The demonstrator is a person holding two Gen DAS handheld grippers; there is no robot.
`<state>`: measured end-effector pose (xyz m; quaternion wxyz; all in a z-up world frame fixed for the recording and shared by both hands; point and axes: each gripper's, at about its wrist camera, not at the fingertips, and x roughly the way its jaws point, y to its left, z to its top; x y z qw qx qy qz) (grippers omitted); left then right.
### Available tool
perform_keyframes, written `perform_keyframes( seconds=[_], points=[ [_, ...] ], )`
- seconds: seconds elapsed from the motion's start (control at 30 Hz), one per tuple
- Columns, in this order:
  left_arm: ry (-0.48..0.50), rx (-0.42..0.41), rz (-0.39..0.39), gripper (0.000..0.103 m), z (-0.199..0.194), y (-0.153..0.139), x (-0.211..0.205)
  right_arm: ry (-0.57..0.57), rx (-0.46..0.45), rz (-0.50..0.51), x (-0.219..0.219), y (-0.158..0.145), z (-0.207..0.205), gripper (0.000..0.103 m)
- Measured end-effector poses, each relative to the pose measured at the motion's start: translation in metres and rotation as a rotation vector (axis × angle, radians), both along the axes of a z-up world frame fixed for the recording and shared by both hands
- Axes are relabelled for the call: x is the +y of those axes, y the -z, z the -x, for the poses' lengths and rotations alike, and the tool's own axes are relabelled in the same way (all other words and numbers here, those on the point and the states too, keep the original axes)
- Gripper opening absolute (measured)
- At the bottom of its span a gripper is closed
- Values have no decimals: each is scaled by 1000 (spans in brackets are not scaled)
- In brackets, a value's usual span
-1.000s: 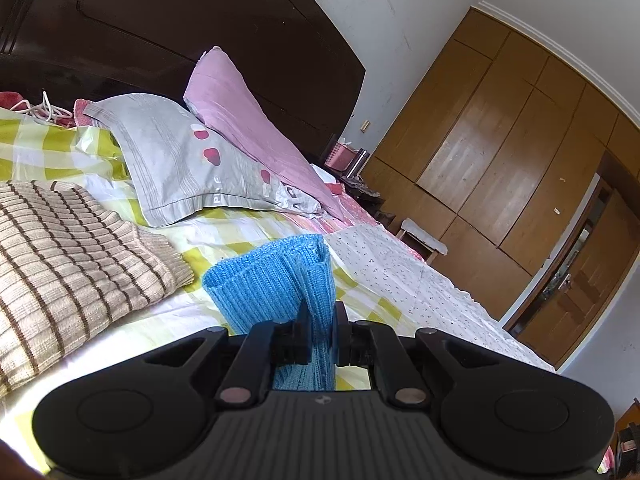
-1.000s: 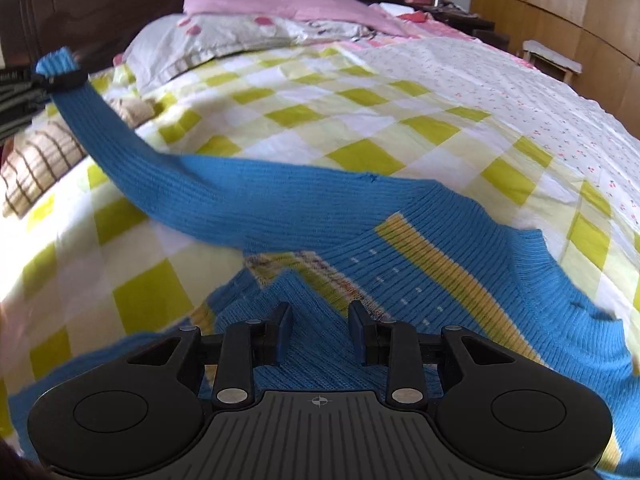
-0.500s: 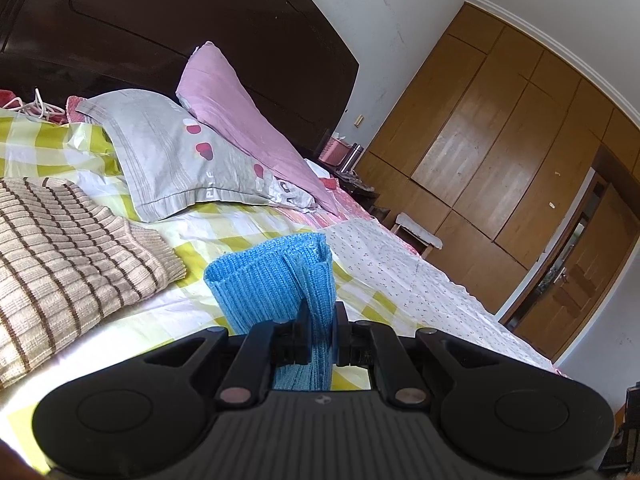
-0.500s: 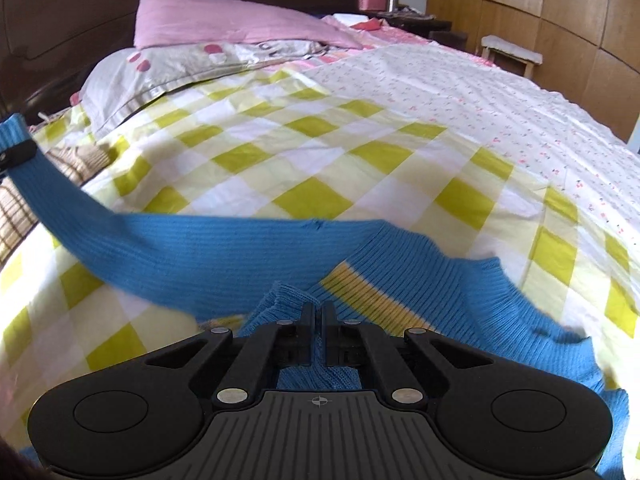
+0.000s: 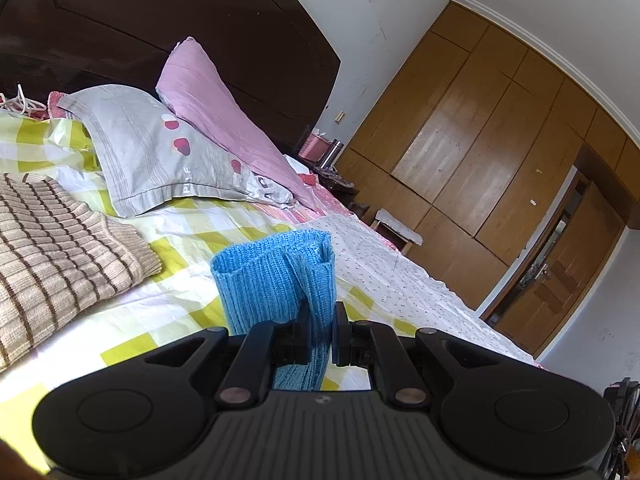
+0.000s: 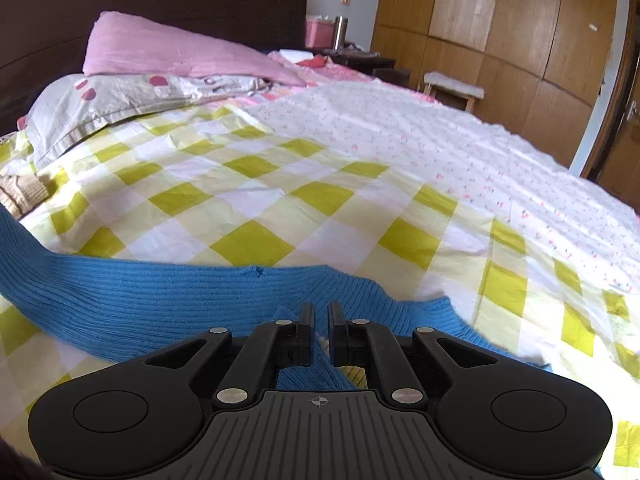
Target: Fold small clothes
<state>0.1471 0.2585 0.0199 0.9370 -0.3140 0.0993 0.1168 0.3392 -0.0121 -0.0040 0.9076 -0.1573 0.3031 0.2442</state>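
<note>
A blue knit sweater (image 6: 140,292) lies on the yellow-checked bedsheet (image 6: 256,240), one sleeve stretched out to the left. In the left wrist view its ribbed sleeve cuff (image 5: 272,280) stands up from my left gripper (image 5: 320,312), which is shut on it. My right gripper (image 6: 321,312) sits over the sweater's body near the neckline. A bunched fold of the blue knit is pinched between its narrow jaws, which are opening slightly. The lower part of the sweater is hidden under the gripper body.
A beige brown-striped sweater (image 5: 52,240) lies to the left on the bed. A grey pillow (image 5: 152,152) and a pink pillow (image 5: 224,112) lean on the dark headboard (image 5: 160,20). Wooden wardrobes (image 5: 480,140) and a stool (image 6: 452,84) stand past the bed's far side.
The right gripper closed on a fold of the sweater's body, rose a little and tilted up, so more of the bed shows. The left gripper held the cuff in place.
</note>
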Motion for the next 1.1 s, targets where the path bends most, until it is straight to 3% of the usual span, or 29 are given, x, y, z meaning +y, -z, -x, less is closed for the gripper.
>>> perform_keyframes(
  seconds=[0.27,0.4,0.53,0.63,0.87,0.97,1.1],
  points=[
    [134,4,-42,15,-7,2,-31,-206,351,-439,21,-43,15,33],
    [236,34,-96,15,-14,7,-56,-264,430,-544,34,-56,14,47],
    [303,62,-168,15,-17,10,-77,-284,416,-509,43,-58,23,51],
    [361,71,-170,15,-18,13,-86,-271,446,-497,37,-53,28,52],
    [445,81,-254,15,-17,13,-106,-324,404,-329,33,-52,46,52],
    [504,82,-312,15,-15,13,-118,-355,393,-218,34,-52,50,57],
    [599,87,-423,15,-11,14,-140,-346,458,-216,22,-49,48,58]
  ],
)
